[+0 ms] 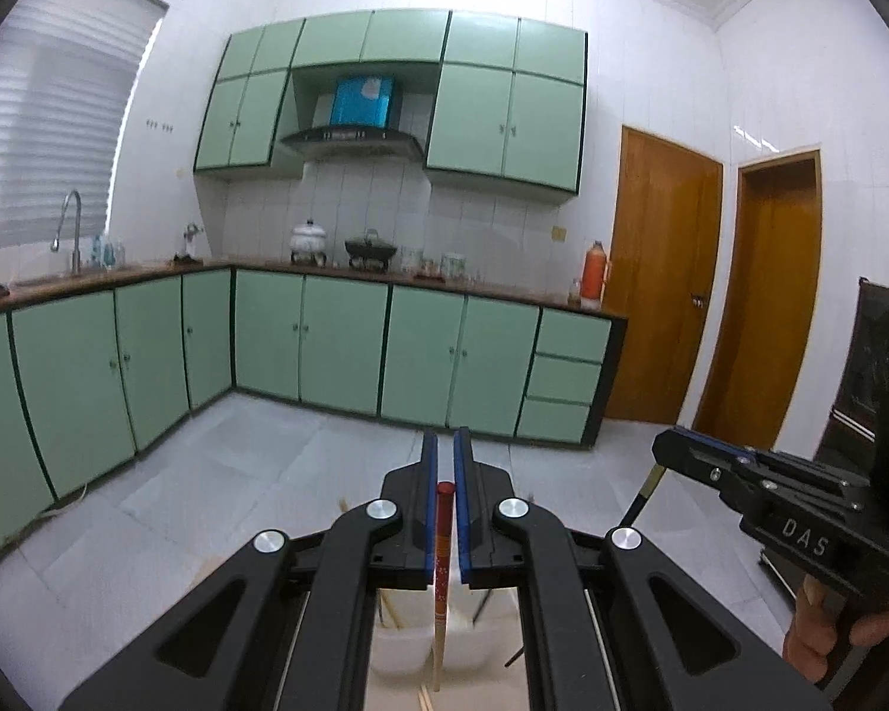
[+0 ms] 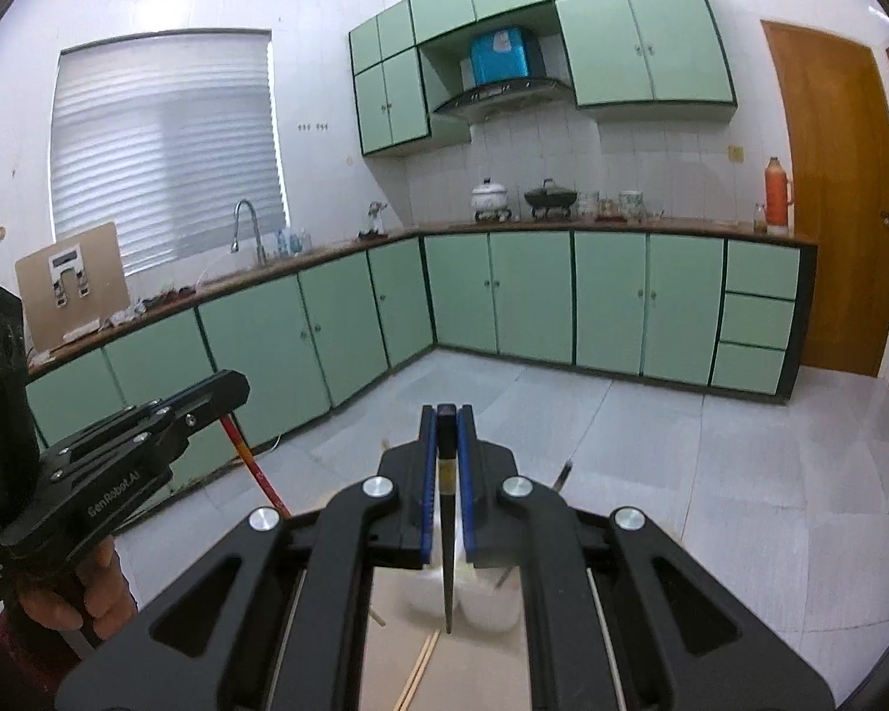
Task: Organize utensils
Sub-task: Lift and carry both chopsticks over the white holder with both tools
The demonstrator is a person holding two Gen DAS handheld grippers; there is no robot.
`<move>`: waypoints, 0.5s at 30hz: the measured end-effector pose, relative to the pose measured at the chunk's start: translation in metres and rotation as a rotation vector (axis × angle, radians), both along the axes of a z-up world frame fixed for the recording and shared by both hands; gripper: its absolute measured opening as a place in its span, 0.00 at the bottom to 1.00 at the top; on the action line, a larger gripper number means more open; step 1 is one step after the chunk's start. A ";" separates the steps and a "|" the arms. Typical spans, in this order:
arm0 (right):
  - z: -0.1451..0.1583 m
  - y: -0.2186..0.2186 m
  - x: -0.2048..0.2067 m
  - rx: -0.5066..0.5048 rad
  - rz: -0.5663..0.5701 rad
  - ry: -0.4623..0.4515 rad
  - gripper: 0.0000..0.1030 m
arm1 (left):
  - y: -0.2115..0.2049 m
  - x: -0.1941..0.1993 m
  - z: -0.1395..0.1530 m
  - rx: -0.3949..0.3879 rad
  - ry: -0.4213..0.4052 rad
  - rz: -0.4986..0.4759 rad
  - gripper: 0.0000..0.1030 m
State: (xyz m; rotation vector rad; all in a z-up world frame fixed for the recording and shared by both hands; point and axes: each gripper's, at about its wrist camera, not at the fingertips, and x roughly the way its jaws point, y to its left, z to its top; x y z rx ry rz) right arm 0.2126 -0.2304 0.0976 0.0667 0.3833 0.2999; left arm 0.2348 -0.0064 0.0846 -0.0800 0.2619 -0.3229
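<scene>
Both tools raised, a chopstick clamped in each

We grip a red chopstick [image 1: 443,557] in our left tool [image 1: 445,450] and a black chopstick [image 2: 447,539] in our right tool [image 2: 446,420], both hanging tip-down above the white container [image 2: 480,598] on the counter [image 2: 474,669].

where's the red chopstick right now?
In the left wrist view the red chopstick is clamped between the left gripper fingers, hanging down over the white container below.
</scene>
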 end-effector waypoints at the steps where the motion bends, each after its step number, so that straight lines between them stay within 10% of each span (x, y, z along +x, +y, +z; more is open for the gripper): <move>1: 0.002 -0.001 0.005 -0.002 -0.007 -0.008 0.06 | -0.002 0.005 0.004 0.002 -0.010 0.003 0.05; 15: -0.039 -0.007 0.082 -0.037 -0.057 0.023 0.06 | -0.026 0.087 -0.033 0.034 0.037 0.031 0.05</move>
